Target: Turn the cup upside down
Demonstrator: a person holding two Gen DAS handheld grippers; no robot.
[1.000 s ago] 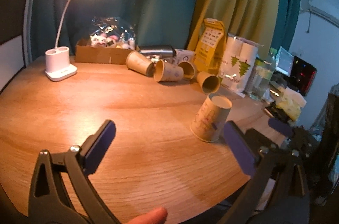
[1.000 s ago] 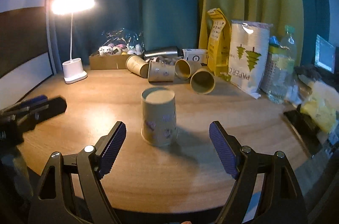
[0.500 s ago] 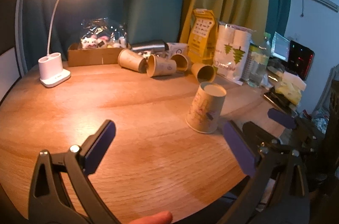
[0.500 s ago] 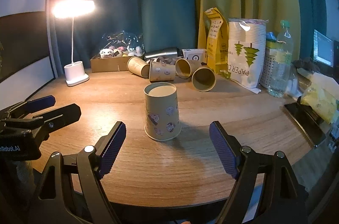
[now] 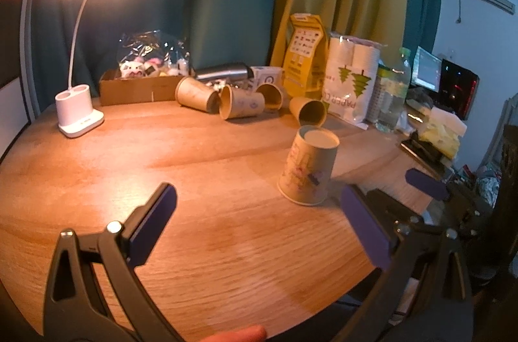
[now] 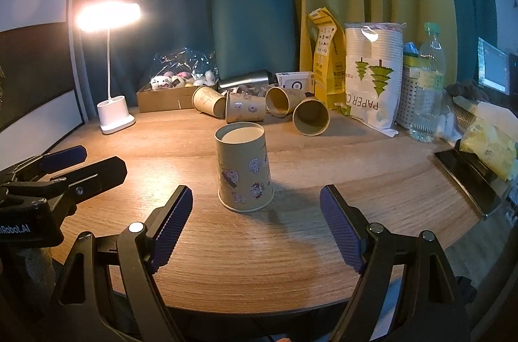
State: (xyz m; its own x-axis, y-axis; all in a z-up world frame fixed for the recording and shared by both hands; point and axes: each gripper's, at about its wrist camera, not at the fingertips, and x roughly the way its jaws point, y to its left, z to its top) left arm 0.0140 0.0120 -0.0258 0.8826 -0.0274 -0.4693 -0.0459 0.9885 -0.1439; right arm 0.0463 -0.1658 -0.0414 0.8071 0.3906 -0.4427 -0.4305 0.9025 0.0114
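Cup is sitting mouth-down on the table; we are holding both grippers, left and right, wide apart and empty (handles cut off below).

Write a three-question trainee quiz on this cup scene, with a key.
1. True or false: the sticker cup stands rim-down on the table.
2. How many cups lie on their sides near the cardboard box?
3. The right hand-held gripper is: A) shut on the cup, B) open, not touching the cup, C) out of view.

Key:
1. True; its closed base faces up.
2. Four.
3. B. The left hand-held gripper is open too.
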